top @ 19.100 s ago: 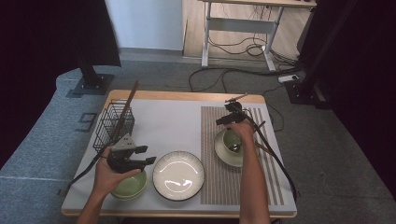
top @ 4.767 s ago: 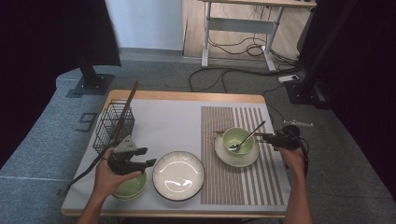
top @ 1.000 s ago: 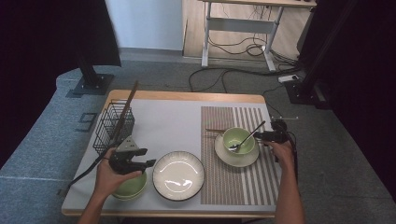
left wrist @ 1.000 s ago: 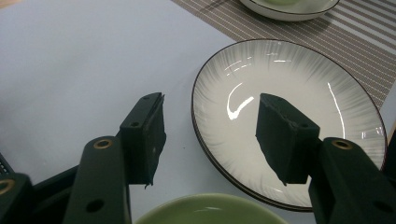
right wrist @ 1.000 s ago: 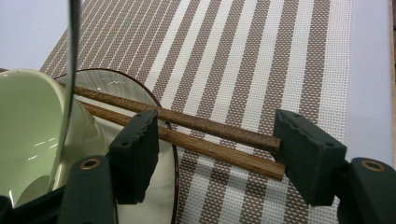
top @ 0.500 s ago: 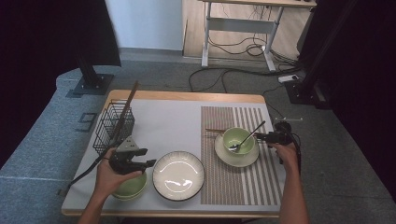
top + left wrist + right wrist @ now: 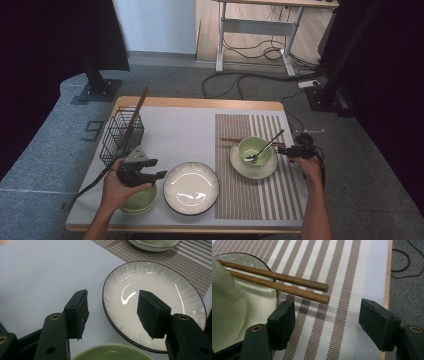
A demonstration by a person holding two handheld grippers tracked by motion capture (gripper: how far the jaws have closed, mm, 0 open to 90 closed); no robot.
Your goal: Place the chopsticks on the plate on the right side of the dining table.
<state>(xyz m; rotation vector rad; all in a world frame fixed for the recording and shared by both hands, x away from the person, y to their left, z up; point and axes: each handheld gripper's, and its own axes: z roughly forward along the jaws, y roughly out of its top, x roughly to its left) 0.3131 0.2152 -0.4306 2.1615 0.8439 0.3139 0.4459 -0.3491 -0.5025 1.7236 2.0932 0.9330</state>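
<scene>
on striped placemat [image 7: 260,190], wooden chopsticks [image 7: 279,282] lying across saucer [image 7: 254,312] just ahead of right gripper [image 7: 324,322], jaws spread and empty; probably reaching, next closing on them; left gripper [image 7: 112,315] spread, idle.

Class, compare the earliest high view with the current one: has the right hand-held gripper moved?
Yes. The right hand-held gripper, once above the green bowl on the striped mat, now sits off the bowl's right side, near the table's right edge, jaws open.

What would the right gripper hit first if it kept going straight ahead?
Probably the wooden chopsticks lying across the striped placemat, just ahead of the right gripper's open fingers; depth is unclear.
</scene>
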